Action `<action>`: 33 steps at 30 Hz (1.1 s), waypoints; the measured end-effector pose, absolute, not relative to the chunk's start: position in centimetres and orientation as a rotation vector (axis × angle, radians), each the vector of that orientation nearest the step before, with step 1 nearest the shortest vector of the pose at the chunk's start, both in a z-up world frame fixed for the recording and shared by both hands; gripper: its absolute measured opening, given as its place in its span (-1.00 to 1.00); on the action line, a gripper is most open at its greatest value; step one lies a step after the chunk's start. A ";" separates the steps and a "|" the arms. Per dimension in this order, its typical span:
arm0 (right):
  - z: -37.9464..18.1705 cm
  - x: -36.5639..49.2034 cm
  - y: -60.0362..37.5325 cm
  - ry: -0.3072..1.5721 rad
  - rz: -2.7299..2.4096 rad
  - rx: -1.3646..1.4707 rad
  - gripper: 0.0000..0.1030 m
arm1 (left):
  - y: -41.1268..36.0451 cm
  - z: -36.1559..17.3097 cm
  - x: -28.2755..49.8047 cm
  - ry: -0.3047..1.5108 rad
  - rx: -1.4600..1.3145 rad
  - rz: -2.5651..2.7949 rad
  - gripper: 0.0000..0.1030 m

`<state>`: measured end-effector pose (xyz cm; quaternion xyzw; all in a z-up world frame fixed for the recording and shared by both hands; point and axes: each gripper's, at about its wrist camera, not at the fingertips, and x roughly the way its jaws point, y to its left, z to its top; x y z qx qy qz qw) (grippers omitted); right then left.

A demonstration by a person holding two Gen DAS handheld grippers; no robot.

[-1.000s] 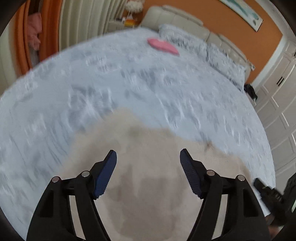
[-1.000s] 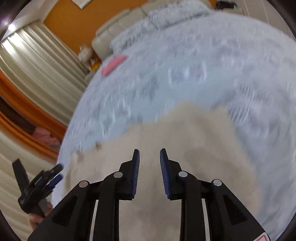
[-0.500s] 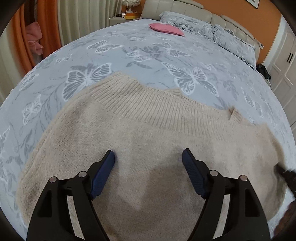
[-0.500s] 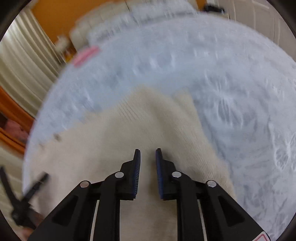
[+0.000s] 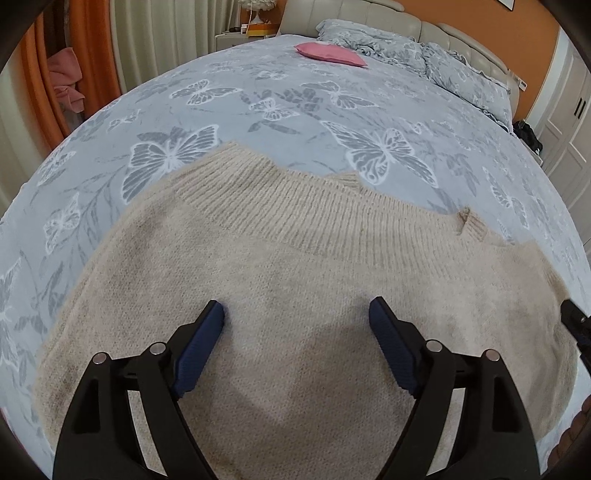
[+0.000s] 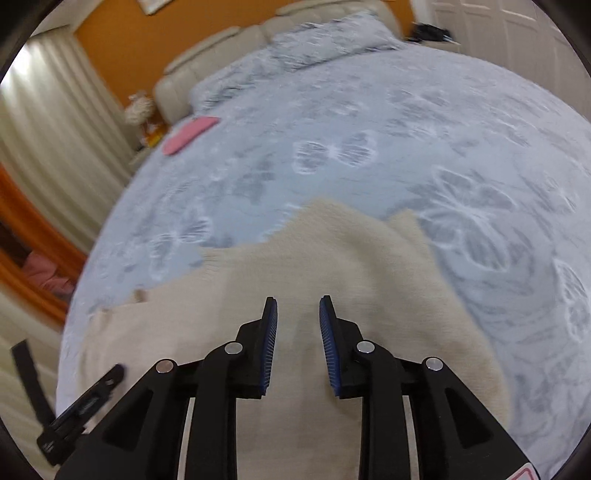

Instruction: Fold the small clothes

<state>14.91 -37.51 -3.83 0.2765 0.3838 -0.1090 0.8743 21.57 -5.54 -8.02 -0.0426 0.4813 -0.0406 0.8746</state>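
The left gripper [image 5: 297, 314] had its blue-padded fingers [image 5: 201, 341] spread wide, and they had just been opening further; nothing was pinched between them, only the knit surface lay beneath the gap. The right gripper [image 6: 298, 310] had its fingers [image 6: 271, 343] a narrow way apart, having just opened a little, again with no cloth caught between the pads.

Both grippers pointed down at a beige knitted sweater [image 5: 295, 258] that lay spread on the near part of the bed [image 5: 258, 110]. Its ribbed band [image 5: 295, 206] ran across the far edge of the garment, with a small tab sticking up towards the right end of that band. In the right wrist view, which was blurred, a corner of the sweater rose to a point on the far side.

The bed cover was pale blue-grey with a butterfly print. Far off on it lay a flat pink item [image 5: 330, 54], near the pillows [image 5: 443, 62] and a cream padded headboard [image 5: 369, 14]. Pale curtains [image 5: 159, 37] with an orange drape hung at the far left, beside an orange wall.
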 end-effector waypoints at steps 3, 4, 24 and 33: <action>-4.0 16.1 -35.0 0.847 -0.164 0.476 -0.55 | -5.5 -8.1 21.6 1.004 -0.084 -0.086 0.57; -5.0 16.7 -34.7 0.892 -0.161 0.470 -0.56 | -5.6 -8.2 21.6 1.004 -0.079 -0.084 0.58; -4.9 14.5 -43.3 0.857 -0.386 0.628 0.24 | 1.8 -5.7 22.5 0.867 -0.402 0.014 0.59; -6.3 13.3 -43.1 0.934 -0.393 0.699 0.27 | 12.1 -9.3 21.3 0.994 -0.788 0.231 0.73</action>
